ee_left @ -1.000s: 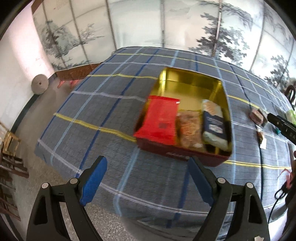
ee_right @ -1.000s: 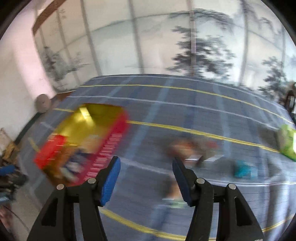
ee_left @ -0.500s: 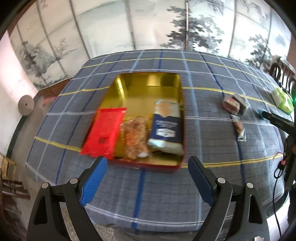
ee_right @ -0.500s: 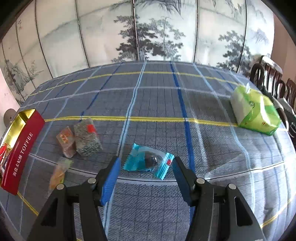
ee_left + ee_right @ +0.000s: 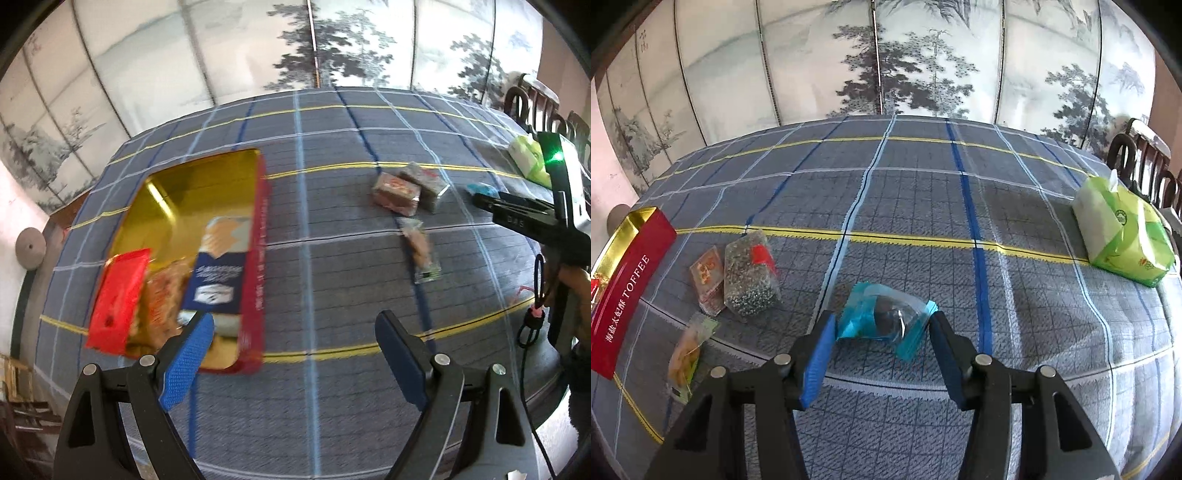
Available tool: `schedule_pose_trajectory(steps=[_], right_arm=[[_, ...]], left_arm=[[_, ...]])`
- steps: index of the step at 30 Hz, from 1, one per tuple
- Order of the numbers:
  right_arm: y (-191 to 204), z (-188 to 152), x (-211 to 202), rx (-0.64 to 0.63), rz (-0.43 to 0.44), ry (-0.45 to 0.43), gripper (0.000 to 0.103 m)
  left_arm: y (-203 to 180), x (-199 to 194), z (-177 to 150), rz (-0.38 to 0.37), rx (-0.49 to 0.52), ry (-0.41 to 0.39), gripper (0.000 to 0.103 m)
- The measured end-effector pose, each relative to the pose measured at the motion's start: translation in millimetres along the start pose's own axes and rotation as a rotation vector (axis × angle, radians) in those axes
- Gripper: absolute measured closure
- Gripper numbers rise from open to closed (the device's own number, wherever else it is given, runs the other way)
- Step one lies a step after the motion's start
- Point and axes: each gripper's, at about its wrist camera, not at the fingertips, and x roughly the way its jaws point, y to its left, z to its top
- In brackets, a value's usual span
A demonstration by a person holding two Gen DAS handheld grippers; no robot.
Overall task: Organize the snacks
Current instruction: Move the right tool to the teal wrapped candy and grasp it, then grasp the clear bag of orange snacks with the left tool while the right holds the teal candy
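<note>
A teal snack packet [image 5: 886, 317] lies on the checked tablecloth between the blue pads of my right gripper [image 5: 881, 328]. Its jaws are closing, with the pads at the wrapper's two ends. Whether they press on it is unclear. To the left lie a grey speckled packet [image 5: 750, 277], a small reddish packet [image 5: 707, 277] and a long yellowish packet [image 5: 687, 354]. The red toffee tin [image 5: 258, 221] holds a red packet [image 5: 118, 295], a brown snack [image 5: 162, 295] and a blue-and-white packet [image 5: 218, 266]. My left gripper [image 5: 293, 319] hangs open and empty by the tin's near right corner.
A green tissue pack [image 5: 1123, 236] sits at the table's right edge, with dark chairs behind it. A painted folding screen stands beyond the table. In the left wrist view a hand holds the right gripper's body [image 5: 517, 218] at the right.
The left gripper slid right along the table's front, so the tin now sits at its left. The right gripper swung right from the tin, dropped over the teal packet, and narrowed its jaws.
</note>
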Motion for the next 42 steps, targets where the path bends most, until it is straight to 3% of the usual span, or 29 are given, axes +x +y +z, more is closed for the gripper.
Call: schedule_pose_trajectory(steps=[3, 7, 19, 21, 29, 37, 42], right_arm=[[-1.1, 0.3, 4.6, -0.008, 0.004, 0.013, 0.051], [0.5, 2.1, 6.3, -0.029, -0.009, 0.005, 0.068], [-5.6, 10.2, 8.6, 0.047, 0.1, 0.015, 0.068], [-4.8, 10.6, 10.3, 0.051, 0.089, 0.01, 0.073], [-3.0, -1.7, 0.5, 0.017, 0.034, -0.012, 0.075], [-23.3, -20.2, -14.9, 0.063, -0.001, -0.023, 0.075], [-27.4, -19.6, -12.9, 0.074, 0.006, -0.018, 0.075]], left_arm=[[-9.7, 3.4, 4.2, -0.012, 0.012, 0.001, 0.016], [-18.4, 7.1, 8.1, -0.021, 0.029, -0.001, 0.016], [-30.1, 19.8, 12.5, -0.036, 0.029, 0.009, 0.016], [-31.9, 21.4, 13.4, -0.034, 0.026, 0.006, 0.016], [-46.5, 26.1, 14.5, -0.058, 0.042, 0.005, 0.016], [-61.6, 38.1, 24.6, -0.151, 0.014, 0.002, 0.016], [-70.7, 50.9, 34.4, -0.194, -0.004, 0.027, 0.037]])
